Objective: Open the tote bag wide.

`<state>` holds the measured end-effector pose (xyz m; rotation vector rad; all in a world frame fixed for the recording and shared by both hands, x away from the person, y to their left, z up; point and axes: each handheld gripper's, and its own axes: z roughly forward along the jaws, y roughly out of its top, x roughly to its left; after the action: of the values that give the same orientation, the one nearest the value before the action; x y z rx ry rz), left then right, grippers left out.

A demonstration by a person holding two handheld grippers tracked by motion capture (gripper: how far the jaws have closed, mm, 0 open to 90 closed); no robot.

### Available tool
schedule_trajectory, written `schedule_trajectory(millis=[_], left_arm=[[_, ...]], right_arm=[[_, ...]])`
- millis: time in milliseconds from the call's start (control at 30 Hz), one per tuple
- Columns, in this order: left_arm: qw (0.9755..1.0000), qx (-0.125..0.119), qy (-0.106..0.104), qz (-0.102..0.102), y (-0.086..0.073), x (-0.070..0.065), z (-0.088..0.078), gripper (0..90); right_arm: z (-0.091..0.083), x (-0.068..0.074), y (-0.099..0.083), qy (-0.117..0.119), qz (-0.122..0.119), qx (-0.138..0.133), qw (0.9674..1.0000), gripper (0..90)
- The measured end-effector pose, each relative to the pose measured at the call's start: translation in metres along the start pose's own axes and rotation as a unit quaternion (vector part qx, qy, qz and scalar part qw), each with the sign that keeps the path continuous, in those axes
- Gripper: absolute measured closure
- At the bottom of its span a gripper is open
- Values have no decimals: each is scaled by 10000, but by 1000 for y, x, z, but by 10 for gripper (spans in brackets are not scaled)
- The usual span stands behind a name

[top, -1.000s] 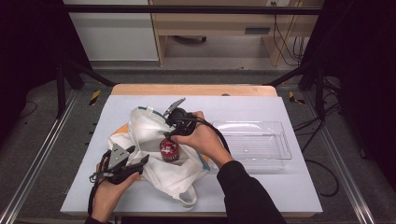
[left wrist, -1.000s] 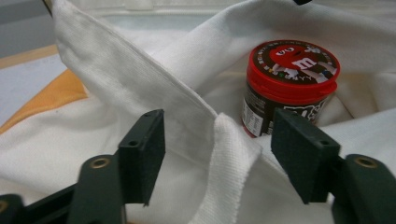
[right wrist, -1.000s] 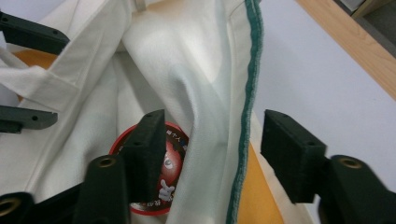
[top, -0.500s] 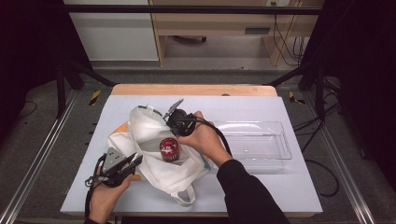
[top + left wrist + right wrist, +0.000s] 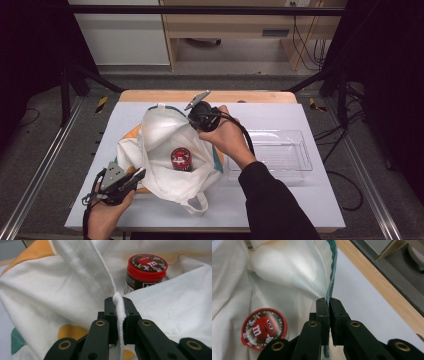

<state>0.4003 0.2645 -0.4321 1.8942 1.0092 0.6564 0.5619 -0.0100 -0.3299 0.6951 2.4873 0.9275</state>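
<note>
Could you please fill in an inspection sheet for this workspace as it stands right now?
Surface: pale grey table top with a wooden far edge.
Job's things: white cloth tote bag, mouth held open; red-lidded brown candy jar inside.
Clutter: clear plastic tray, empty, right of the bag.
Grippers: left tool shut on the bag's white rim; right tool shut on its teal-trimmed rim.
Cables: black cable trails from the right tool.
Surroundings: light wooden cabinet beyond, grey floor.

Your left gripper (image 5: 119,315) now clamps a bunched fold of the white bag (image 5: 165,145), its jaws having just been closing. Your right gripper (image 5: 328,312) pinches the bag's teal-edged rim higher, so the mouth gapes wider around the red-lidded jar (image 5: 180,159)
</note>
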Motion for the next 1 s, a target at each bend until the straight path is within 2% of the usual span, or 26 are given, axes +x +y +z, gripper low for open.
schedule_trajectory(millis=[133,233,367,500,633,767,867,933,1000], left_arm=[[9999,87,26,87,-3,0,-3,849],[9998,170,0,121,-5,0,-1,850],[9991,348,50,221,-8,1,6,850],[9987,492,19,129,-13,7,9,849],[9994,347,-76,6,-14,8,8,831],[9999,62,-106,22,-9,7,3,694],[9995,-258,-115,115,1,5,-4,553],[9985,-388,-215,315,10,3,-8,540],[9977,-437,-364,366,19,0,-10,520]], right_arm=[[-6,-6,0,-64,-3,-105,9999,870],[-4,-12,-4,-105,20,-50,9999,870],[12,-20,-12,-89,104,140,9998,870],[33,-24,-22,-113,99,513,9986,869],[42,-25,-27,-17,287,530,9982,869],[34,-16,-25,70,233,393,9989,868],[27,-9,-23,134,161,310,9993,867],[24,-5,-21,176,125,257,9994,866],[23,-3,-20,189,111,233,9995,866]])
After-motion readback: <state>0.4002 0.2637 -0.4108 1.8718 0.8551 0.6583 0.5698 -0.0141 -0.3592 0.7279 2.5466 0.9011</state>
